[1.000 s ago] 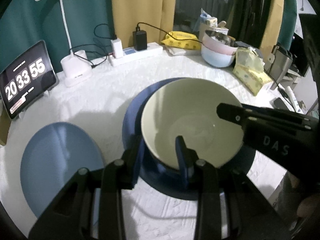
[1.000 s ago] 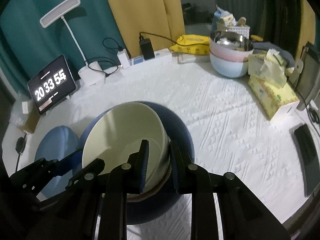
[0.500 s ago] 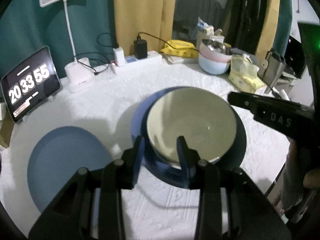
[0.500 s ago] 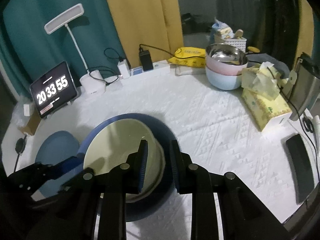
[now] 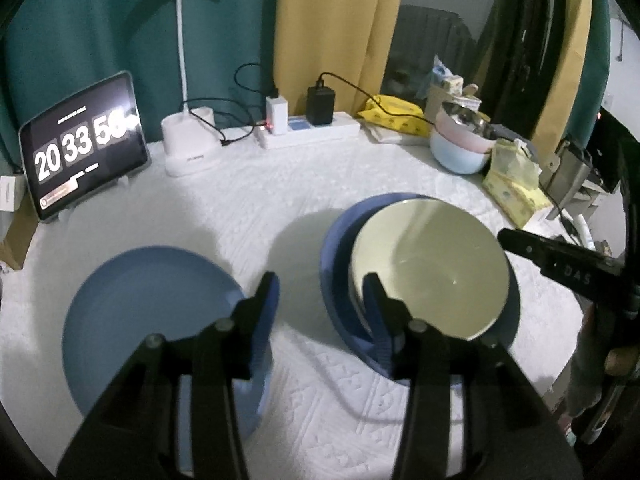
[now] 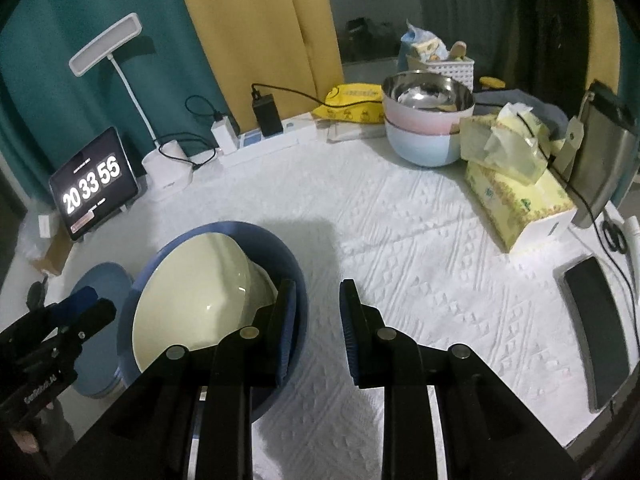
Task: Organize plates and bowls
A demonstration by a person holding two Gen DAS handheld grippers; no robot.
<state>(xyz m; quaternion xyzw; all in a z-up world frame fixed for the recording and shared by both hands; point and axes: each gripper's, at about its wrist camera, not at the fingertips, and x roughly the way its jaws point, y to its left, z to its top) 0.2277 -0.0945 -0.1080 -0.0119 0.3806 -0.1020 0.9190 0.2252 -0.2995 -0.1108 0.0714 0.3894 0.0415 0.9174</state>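
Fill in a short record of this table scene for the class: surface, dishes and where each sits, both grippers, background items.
surface: white quilted tablecloth
nested dishes: pale cream bowl tilted inside dark blue bowl
separate dish: light blue flat plate, apart to the left
stacked bowls at back: steel bowl in pink bowl on pale blue bowl
left gripper: jaws opening, nothing between them
right gripper: open, empty, beside the dark blue bowl
background: tablet clock, white desk lamp, yellow tissue box

Left wrist: close, angled down over table (image 5: 248, 208).
Right wrist: same tilt, further right.
Shared: cream bowl (image 5: 430, 270), clock tablet (image 6: 94, 186).
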